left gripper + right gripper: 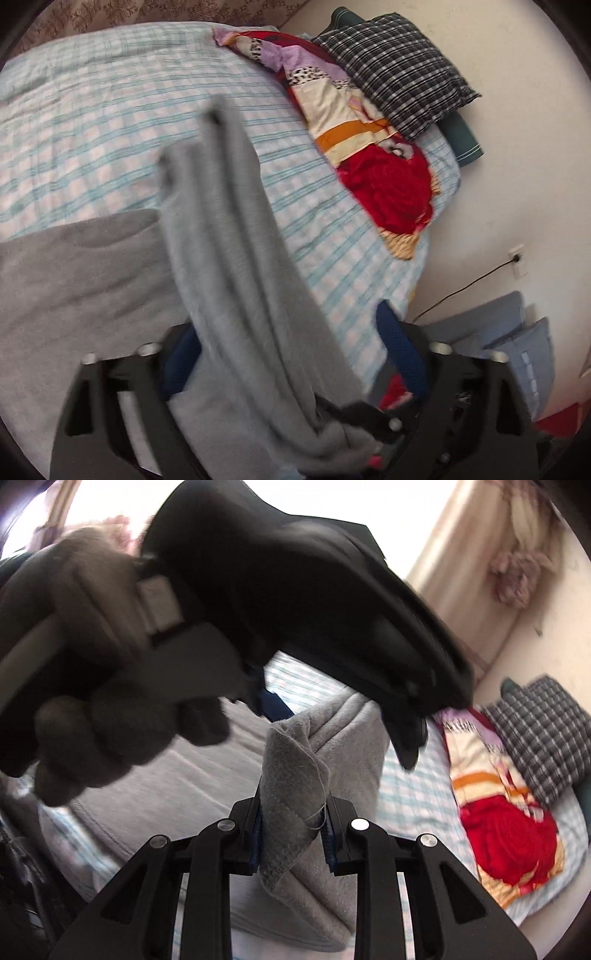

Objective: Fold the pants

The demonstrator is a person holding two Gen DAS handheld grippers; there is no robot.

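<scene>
The right tongs [291, 834] are clamped on a gathered corner of the grey pants [295, 775], the fleece bunched upright between the blue pads [330, 843] and rising just ahead of them. The rest of the garment trails forward and down from that grip onto the bed [417, 794], spreading to the left of the tongs over the checked sheet.

Above and ahead of the right tongs, a gloved hand [92, 664] holds the left tongs' black body, which hangs over the pants.

In the left wrist view, the left tongs [288, 354] stand apart, and a long fold of the pants [236, 240] runs up between the two fingers without either pad visibly pressing on it. Another part of the cloth lies flat to their left. The view is blurred, so touching cannot be told.

Far ahead and to the right of both tongs, a red patterned blanket [384, 184] and a dark plaid pillow [399, 70] lie along the bed's edge by the wall.
</scene>
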